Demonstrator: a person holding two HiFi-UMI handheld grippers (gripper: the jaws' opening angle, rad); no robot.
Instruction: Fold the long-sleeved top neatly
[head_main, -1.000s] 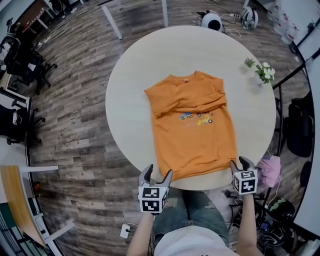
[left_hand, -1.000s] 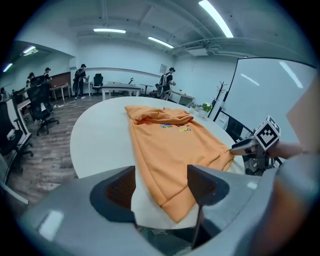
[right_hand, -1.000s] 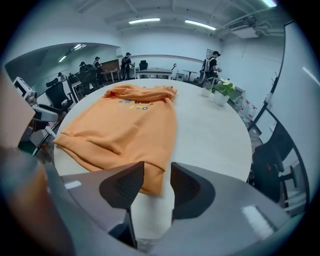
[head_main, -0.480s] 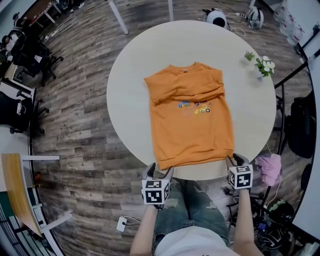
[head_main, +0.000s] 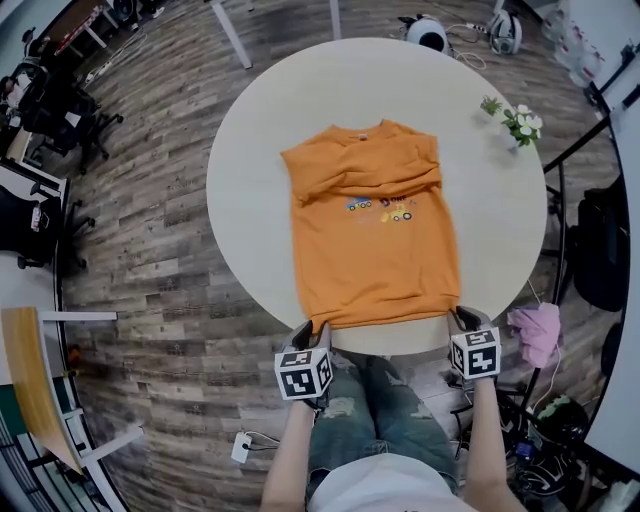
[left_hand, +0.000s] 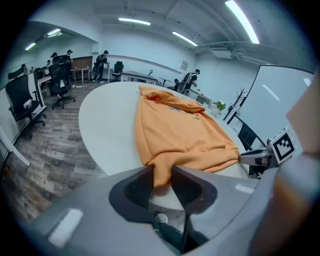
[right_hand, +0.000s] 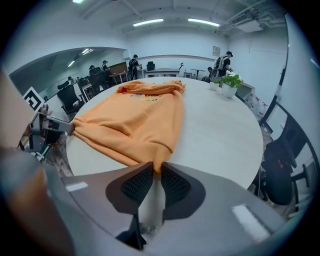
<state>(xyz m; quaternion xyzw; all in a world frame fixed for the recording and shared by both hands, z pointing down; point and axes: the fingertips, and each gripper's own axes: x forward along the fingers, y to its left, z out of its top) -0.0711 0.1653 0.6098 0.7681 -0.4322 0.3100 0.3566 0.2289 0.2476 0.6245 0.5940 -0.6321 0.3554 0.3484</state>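
An orange long-sleeved top (head_main: 370, 232) lies flat on the round white table (head_main: 250, 150), sleeves folded across the chest, collar at the far side. My left gripper (head_main: 312, 330) is shut on the hem's near left corner; in the left gripper view the orange top (left_hand: 180, 132) runs down between the jaws of my left gripper (left_hand: 162, 176). My right gripper (head_main: 462, 318) is shut on the hem's near right corner, and in the right gripper view the top (right_hand: 135, 117) ends in a corner pinched in my right gripper (right_hand: 156, 172).
A small potted plant (head_main: 515, 121) stands at the table's far right. Office chairs (head_main: 40, 110) and desks stand to the left on the wooden floor. A pink cloth (head_main: 535, 333) lies off the table at the right. My legs are under the near table edge.
Both grippers moved forward to the hem at the near table edge and closed on its two corners. The left one was open before.
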